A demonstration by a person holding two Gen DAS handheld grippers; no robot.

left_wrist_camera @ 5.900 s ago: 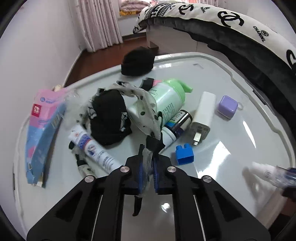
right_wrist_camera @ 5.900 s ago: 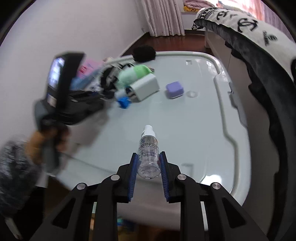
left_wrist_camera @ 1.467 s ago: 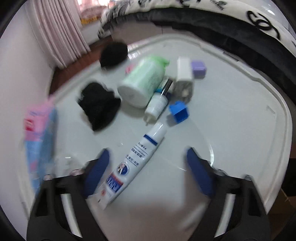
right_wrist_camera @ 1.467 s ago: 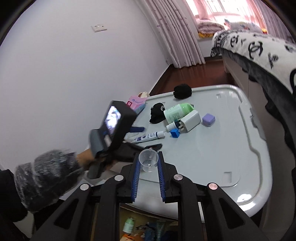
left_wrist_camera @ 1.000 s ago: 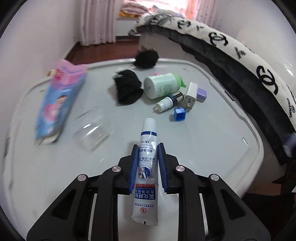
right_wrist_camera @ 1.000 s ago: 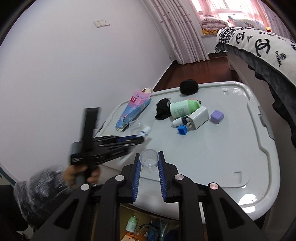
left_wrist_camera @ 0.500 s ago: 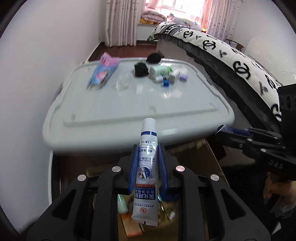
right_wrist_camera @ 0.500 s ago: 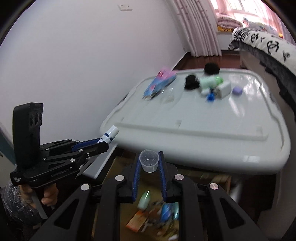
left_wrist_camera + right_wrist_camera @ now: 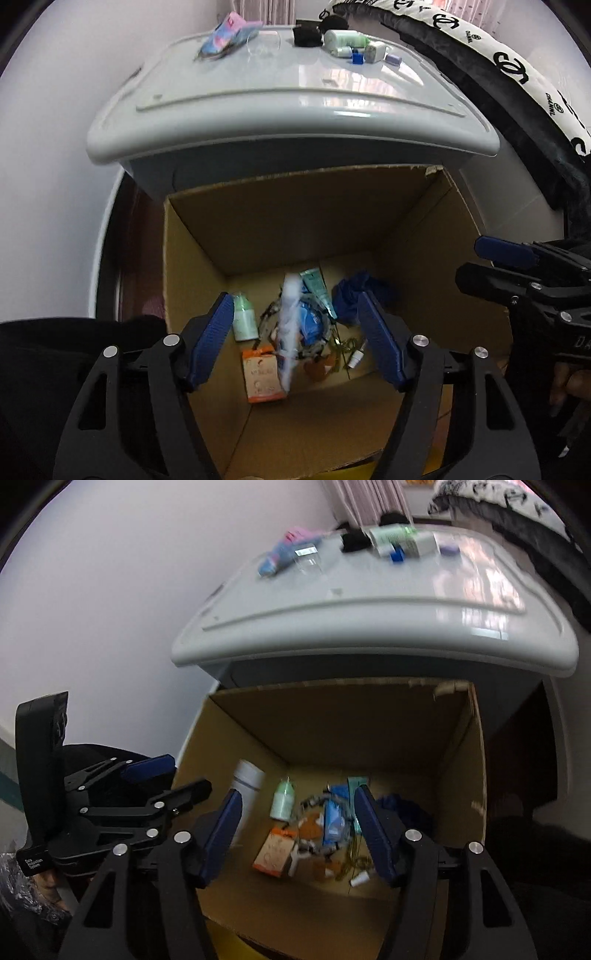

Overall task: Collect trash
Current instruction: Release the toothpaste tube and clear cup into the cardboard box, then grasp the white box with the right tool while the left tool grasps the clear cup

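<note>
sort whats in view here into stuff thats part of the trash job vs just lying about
Job: cardboard box, falling white tube, left gripper, right gripper, both open.

Lying about: bed cover, curtain, wall.

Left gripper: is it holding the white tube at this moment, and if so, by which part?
No. The left gripper is open over the cardboard box; the blurred white tube sits between the spread fingers, touching neither, apparently dropping. The right gripper is open too, holding nothing.
</note>
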